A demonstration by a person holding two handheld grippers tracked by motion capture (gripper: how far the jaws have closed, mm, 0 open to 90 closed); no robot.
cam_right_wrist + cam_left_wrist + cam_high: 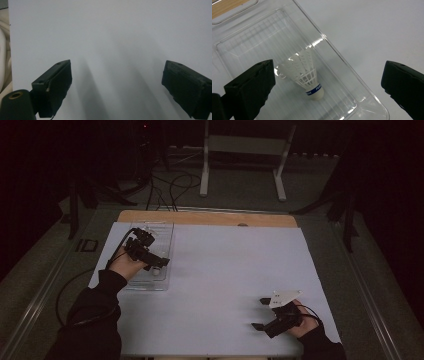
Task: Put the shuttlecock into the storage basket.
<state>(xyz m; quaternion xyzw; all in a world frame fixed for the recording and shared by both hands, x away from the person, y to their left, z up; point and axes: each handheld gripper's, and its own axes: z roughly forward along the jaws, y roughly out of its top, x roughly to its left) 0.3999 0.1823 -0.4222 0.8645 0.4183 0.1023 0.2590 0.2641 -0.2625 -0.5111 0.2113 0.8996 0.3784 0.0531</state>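
- The left gripper (159, 263) is hanging over a clear plastic tray (169, 232) on the left side of the table.
- Its two black fingers (252, 87) are standing wide apart and are not holding or touching anything.
- A white shuttlecock (308, 77) is lying on its side inside the tray, just under the left gripper.
- The shuttlecock's round cork end, with a blue band around it, is pointing toward the near end of the tray, and its feathery skirt is pointing toward the far end.
- The tray is sitting on a big white sheet (235, 270) that is covering most of the table.
- The right gripper (261, 314) is resting low over the sheet near the right front corner, well apart from the tray.
- Its fingers (53, 87) are spread wide too, with bare white sheet between them.
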